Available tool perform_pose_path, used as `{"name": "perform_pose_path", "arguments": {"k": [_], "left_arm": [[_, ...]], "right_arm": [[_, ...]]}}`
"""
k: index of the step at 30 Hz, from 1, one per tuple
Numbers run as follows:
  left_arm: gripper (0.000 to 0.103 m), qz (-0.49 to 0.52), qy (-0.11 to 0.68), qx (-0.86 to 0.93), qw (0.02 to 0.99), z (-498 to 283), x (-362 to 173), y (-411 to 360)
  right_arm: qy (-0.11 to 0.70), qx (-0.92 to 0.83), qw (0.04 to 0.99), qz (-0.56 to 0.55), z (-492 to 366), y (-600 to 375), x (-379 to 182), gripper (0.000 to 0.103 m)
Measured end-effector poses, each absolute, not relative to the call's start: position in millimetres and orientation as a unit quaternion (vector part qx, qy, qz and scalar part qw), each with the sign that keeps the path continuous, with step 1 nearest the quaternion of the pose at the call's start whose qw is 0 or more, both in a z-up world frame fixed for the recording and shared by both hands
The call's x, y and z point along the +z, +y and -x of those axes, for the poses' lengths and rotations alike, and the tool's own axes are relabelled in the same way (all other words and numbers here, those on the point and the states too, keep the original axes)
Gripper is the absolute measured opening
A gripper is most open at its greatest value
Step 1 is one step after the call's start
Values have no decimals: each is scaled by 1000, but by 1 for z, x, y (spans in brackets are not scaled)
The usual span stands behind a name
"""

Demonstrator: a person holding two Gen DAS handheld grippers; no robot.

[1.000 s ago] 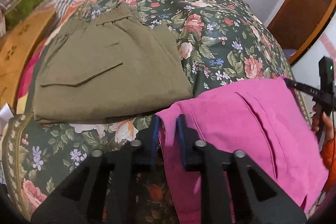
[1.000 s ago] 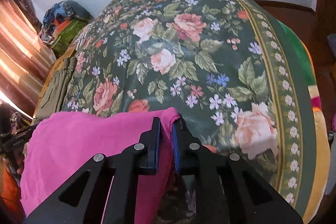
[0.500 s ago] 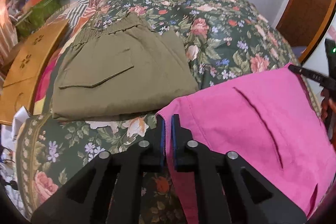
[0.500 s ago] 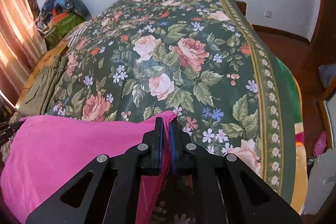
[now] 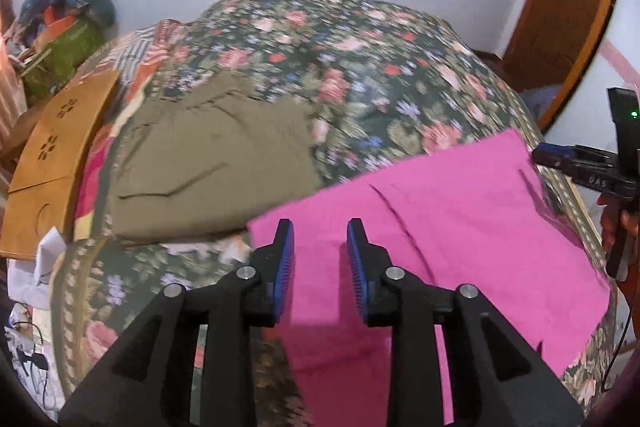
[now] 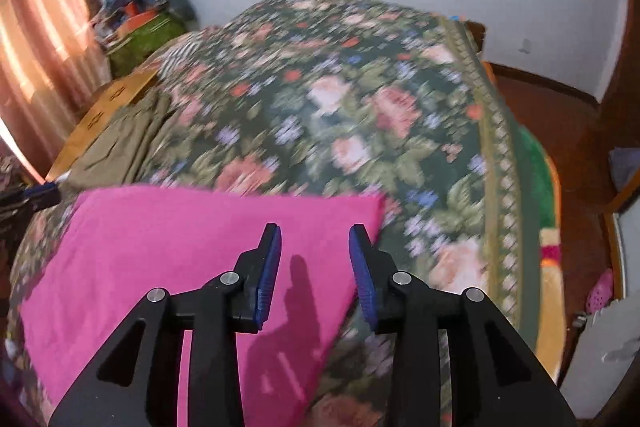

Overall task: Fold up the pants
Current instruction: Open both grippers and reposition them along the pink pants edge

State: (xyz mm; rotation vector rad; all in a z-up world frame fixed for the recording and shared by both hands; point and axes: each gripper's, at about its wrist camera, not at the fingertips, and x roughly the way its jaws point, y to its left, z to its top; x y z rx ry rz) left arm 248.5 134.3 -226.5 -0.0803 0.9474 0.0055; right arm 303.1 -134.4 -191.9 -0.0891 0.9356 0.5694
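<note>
Here the left gripper and right gripper hover released over the pink pants, flat on the near floral bedspread

Bare floral bedspread beyond pink pants, olive pants leftward

Matt pink cloth pants, smooth with a stitched seam. Matt olive cloth trousers. Floral woven bedspread, soft-looking. Black matt plastic left gripper and right gripper, ribbed blue pads, shiny metal pins. Brown cardboard sheet.
</note>
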Motion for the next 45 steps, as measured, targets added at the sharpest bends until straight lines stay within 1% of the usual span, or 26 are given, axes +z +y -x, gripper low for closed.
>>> {"name": "perform_pose_path", "arguments": {"k": [1,4,5,6,8,15,16,18,20,22,30,33,37,42,43,44,45], "left_arm": [[31,38,461,-3,887,-248,-230,129],[32,31,482,-14,876,-249,-247,117],[34,29,486,-14,873,-249,-252,115],[37,25,486,-10,874,-248,-256,114],[48,19,480,4,877,-246,-256,116],[51,49,485,27,873,-229,-242,132],[55,54,484,30,873,-224,-239,135],[63,69,478,38,875,-212,-231,141],[75,85,472,45,877,-201,-224,147],[79,99,469,52,876,-188,-218,151],[81,161,485,33,859,-140,-218,149],[81,196,497,17,845,-128,-226,144],[81,231,510,-4,828,-117,-239,134],[81,272,521,-29,809,-112,-255,124],[83,273,520,-28,809,-112,-256,122],[88,276,517,-27,810,-112,-257,120],[90,280,514,-28,810,-113,-257,119]], "right_arm": [[451,277,848,42,-301,-132,-196,32],[478,283,830,54,-293,-125,-216,32],[491,281,823,58,-293,-124,-224,32],[500,279,818,59,-293,-124,-230,32],[507,278,815,51,-292,-128,-237,32],[496,250,828,75,-276,-140,-219,34],[492,253,830,71,-271,-142,-214,34],[481,262,834,66,-261,-143,-202,42],[465,274,840,64,-247,-140,-189,46],[451,288,843,64,-233,-136,-178,46],[423,332,841,61,-183,-110,-157,46],[422,339,837,76,-170,-100,-163,47],[446,338,825,79,-167,-95,-184,47],[462,341,817,51,-167,-106,-197,49],[463,342,816,48,-164,-107,-197,49],[462,343,816,48,-163,-108,-198,49],[461,343,817,50,-160,-107,-198,50]]}}
